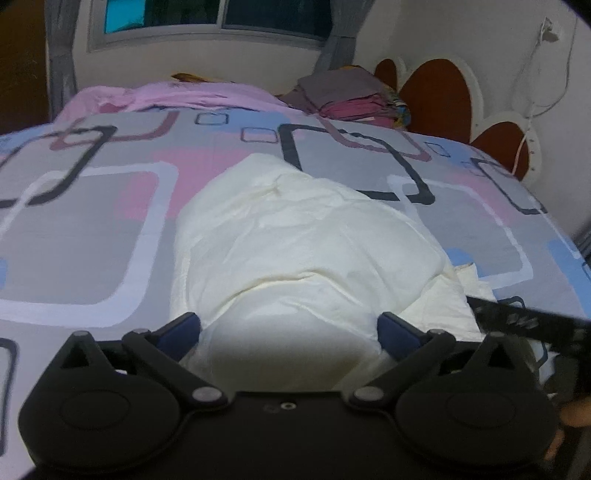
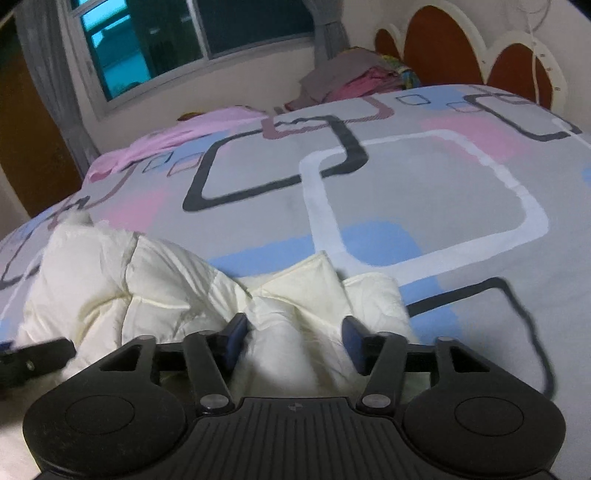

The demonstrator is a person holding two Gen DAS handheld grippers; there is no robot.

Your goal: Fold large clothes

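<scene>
A cream-white garment [image 1: 295,240] lies bunched on the patterned bedsheet [image 1: 92,229]. My left gripper [image 1: 290,332] is open, its blue-padded fingers standing either side of the garment's near end. In the right wrist view the same garment [image 2: 147,284] spreads to the left, with a raised fold running between the fingers of my right gripper [image 2: 295,332], which is open around it. The right gripper's arm shows at the right edge of the left wrist view [image 1: 528,317], and the left gripper shows at the left edge of the right wrist view [image 2: 33,354].
A pink cloth [image 1: 177,96] lies at the far edge of the bed. A stack of folded clothes [image 1: 351,96] sits at the far right by the flower-shaped headboard [image 1: 436,92]. A window [image 1: 207,18] and curtains are behind.
</scene>
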